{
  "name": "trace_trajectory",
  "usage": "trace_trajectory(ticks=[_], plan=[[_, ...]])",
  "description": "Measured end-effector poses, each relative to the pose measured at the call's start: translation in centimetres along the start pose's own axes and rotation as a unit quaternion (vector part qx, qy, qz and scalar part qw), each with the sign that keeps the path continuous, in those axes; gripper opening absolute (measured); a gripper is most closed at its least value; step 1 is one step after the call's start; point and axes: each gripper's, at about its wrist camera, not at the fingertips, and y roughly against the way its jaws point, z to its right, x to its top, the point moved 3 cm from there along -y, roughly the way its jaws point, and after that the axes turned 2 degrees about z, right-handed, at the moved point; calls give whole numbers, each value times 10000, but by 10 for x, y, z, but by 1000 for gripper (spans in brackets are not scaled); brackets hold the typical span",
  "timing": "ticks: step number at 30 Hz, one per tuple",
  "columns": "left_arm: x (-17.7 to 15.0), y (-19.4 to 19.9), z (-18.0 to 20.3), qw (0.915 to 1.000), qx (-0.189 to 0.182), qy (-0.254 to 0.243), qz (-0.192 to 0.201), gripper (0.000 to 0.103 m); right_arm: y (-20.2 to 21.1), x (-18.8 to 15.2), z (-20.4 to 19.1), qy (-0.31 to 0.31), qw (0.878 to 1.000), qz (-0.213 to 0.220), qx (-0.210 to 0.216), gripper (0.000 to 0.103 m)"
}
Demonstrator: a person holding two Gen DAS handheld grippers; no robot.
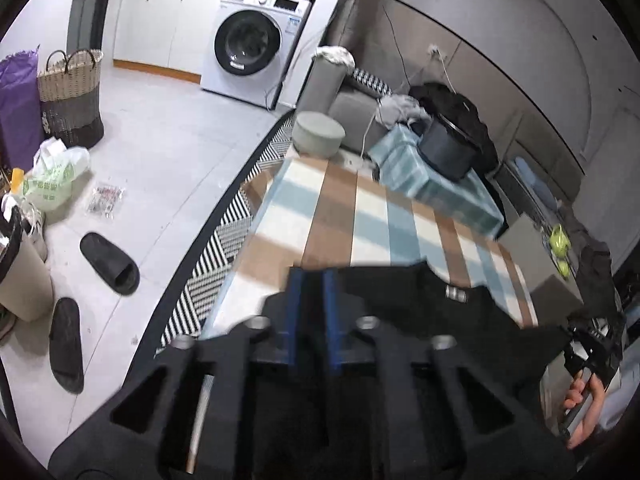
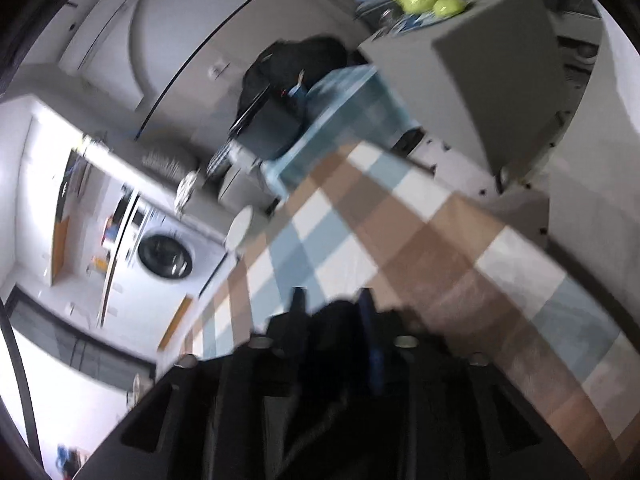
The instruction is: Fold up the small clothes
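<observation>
A small black garment (image 1: 452,308) with a white neck label is held up over the checked tablecloth (image 1: 360,216). My left gripper (image 1: 313,276) has its blue-padded jaws close together, shut on one edge of the black garment. My right gripper (image 1: 588,344) shows at the far right of the left wrist view, gripping the other end of the cloth, with the hand below it. In the blurred, tilted right wrist view the right gripper (image 2: 332,300) is shut on dark cloth (image 2: 336,328) above the tablecloth (image 2: 420,240).
A light blue storage box (image 1: 424,176) with a dark pot on it stands at the table's far end. A grey box (image 1: 536,264) is at the right edge. A round grey stool (image 1: 318,134), a washing machine (image 1: 252,44), baskets and slippers (image 1: 108,262) are on the floor to the left.
</observation>
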Motion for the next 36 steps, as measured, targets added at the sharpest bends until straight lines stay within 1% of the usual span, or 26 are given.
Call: trace_trajectory(ticks=[1,2,4,5,7,11,15,16,17,18,19,20,21,24,26,27,30,32,34,36], plan=[[-10,2,-6,9999,-33,113,-84,35,4,-8,2,81,10000,-44,17,41],[-20,2,-10,9996,-67,206,-166,45,10,-16,4,142,9998,-128,59,43],[-47,2,-17,9988,-28,331,-348,46,19,-34,9,189,9991,-318,183,44],[-56,2,-19,9984,-50,351,-445,46,23,-42,10,199,9987,-401,228,46],[-83,3,-20,9968,-121,420,-674,46,33,-60,12,253,9976,-541,355,46],[-122,4,-15,9942,-231,379,-977,46,50,-86,15,346,9958,-671,509,49],[-148,2,-7,9914,-375,397,-1193,46,53,-106,11,549,9921,-914,657,49],[-152,3,-4,9905,-510,403,-1214,44,53,-111,10,593,9913,-973,655,49],[-152,2,0,9901,-599,406,-1201,38,51,-115,9,615,9905,-1024,680,49],[-153,1,3,9900,-646,394,-1187,29,50,-117,9,629,9898,-1059,719,49],[-154,-1,6,9901,-659,339,-1194,23,48,-117,8,638,9895,-1066,739,49],[-154,-2,9,9898,-682,320,-1210,12,47,-119,8,665,9892,-1074,742,49],[-150,-3,12,9896,-710,306,-1215,12,46,-120,8,684,9890,-1089,729,49],[-135,4,24,9927,-809,167,-877,8,44,-124,9,691,9883,-1148,726,49],[-118,10,34,9938,-937,70,-586,8,44,-122,9,693,9886,-1147,679,49],[-109,10,38,9938,-989,42,-511,7,44,-122,10,694,9889,-1142,648,49],[-70,6,46,9936,-1102,-10,-262,7,37,-118,9,639,9896,-1138,598,49],[-40,-4,50,9937,-1118,-53,-106,7,37,-117,10,614,9904,-1093,586,49],[-14,-17,50,9935,-1136,17,-5,7,38,-115,13,583,9912,-1047,555,49],[14,-36,45,9940,-1073,190,14,7,40,-113,17,505,9924,-997,509,49]])
